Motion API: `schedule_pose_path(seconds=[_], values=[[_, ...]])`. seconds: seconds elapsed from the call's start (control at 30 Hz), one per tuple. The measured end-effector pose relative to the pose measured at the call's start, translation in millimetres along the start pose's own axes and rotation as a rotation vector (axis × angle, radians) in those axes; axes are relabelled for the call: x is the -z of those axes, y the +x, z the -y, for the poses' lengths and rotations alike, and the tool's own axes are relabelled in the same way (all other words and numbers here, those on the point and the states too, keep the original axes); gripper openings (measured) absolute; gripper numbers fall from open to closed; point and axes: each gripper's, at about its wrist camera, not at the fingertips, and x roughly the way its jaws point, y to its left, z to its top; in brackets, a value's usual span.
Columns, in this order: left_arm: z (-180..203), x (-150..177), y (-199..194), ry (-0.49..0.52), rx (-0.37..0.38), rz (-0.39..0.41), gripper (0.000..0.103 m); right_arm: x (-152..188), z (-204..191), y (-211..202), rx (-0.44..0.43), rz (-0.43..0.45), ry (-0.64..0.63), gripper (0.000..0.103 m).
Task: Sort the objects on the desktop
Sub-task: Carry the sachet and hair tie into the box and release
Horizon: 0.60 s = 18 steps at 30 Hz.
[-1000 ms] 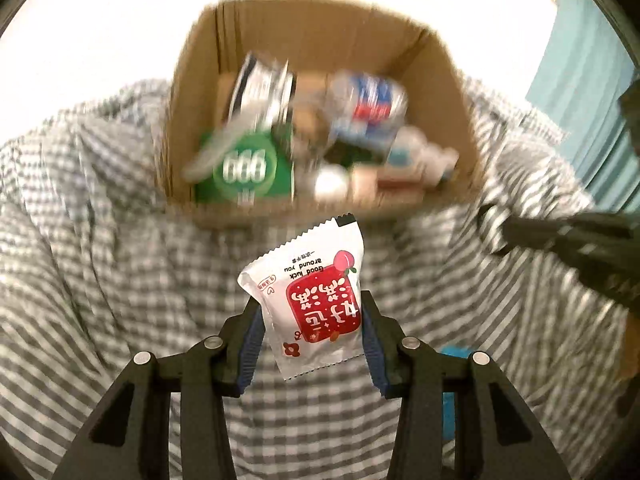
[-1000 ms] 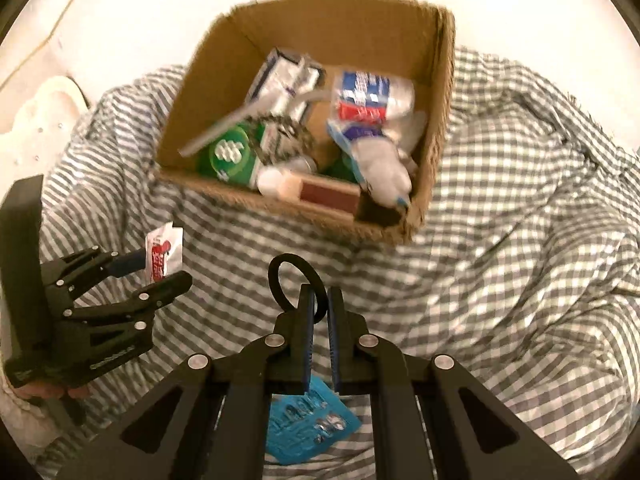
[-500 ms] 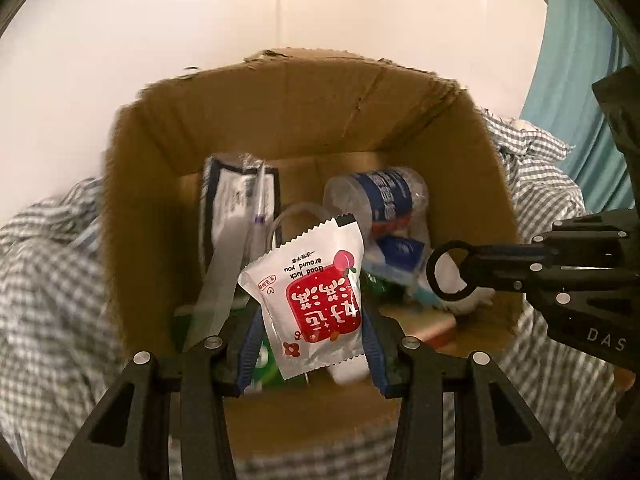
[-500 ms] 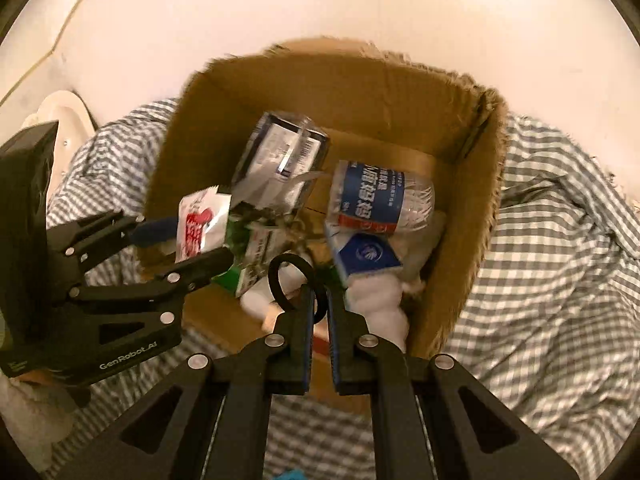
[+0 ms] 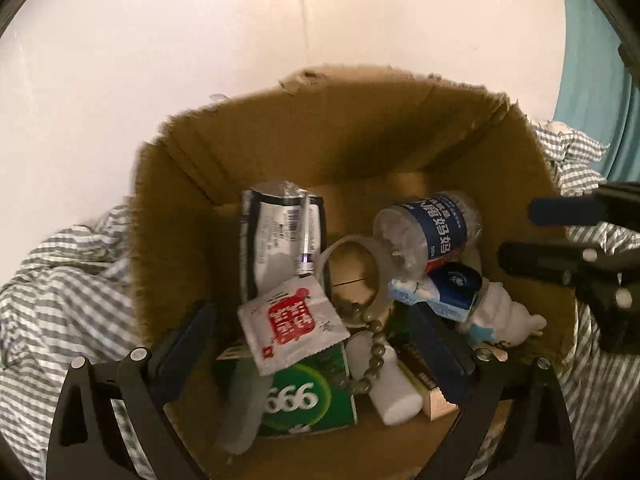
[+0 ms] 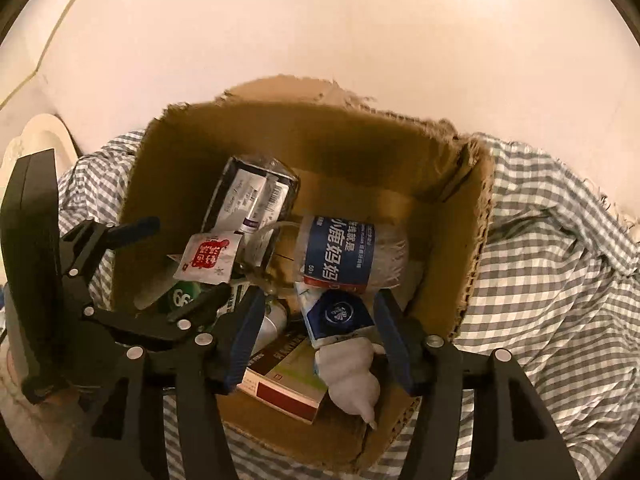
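My left gripper (image 5: 316, 332) hangs over the cardboard box (image 5: 360, 140). Its jaws are opening wide. The white sachet with a red label (image 5: 294, 326) lies loose between them on the green box (image 5: 308, 396) and touches neither pad. The right wrist view shows the same sachet (image 6: 208, 258) by the left gripper (image 6: 172, 264). My right gripper (image 6: 320, 300) is also over the box (image 6: 320, 140). Its jaws are opening with nothing between the pads. The black ring is out of sight. In the left wrist view, the right gripper (image 5: 536, 234) reaches in from the right.
In the box lie a blue-labelled bottle (image 6: 340, 252), a silver pouch (image 5: 280, 232), a tape roll (image 5: 352, 272), a bead bracelet (image 5: 372, 344), a white soft toy (image 6: 348, 376) and a red-and-white carton (image 6: 284, 376). Checked cloth (image 6: 540, 280) surrounds the box. A white wall stands behind it.
Both grippers came forward over the box, then opened. The sachet dropped out of the left jaws into the box. The black ring left the right jaws.
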Motion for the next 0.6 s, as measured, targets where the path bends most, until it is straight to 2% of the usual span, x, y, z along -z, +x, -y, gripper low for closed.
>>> schedule_pose_path(seconds=[0.1, 0.17, 0.33, 0.4, 0.53, 0.6], values=[[-0.7, 5.8, -22.6, -0.025, 0.009, 0.007, 0.1, 1.7, -3.9, -17.7, 0.018, 0.027, -0.024, 0.056], [0.3, 15.4, -40.2, -0.037, 0.039, -0.003, 0.1, 7.2, -2.0, -29.9, -0.003, 0.03, -0.022, 0.057], [21.9, 56.2, -76.4, -0.024, 0.134, -0.046, 0.1, 55.4, -0.5, -62.8, 0.004, -0.008, -0.049, 0.06], [36.3, 82.9, -90.7, 0.008, 0.171, -0.077, 0.1, 83.8, 2.6, -73.0, 0.019, -0.044, -0.059, 0.06], [74.6, 146.0, -107.5, 0.092, 0.294, -0.218, 0.1, 134.9, 14.7, -81.8, 0.012, -0.126, -0.008, 0.06], [88.4, 167.9, -111.4, 0.126, 0.326, -0.274, 0.1, 157.2, 14.2, -84.7, 0.012, -0.162, -0.008, 0.06]])
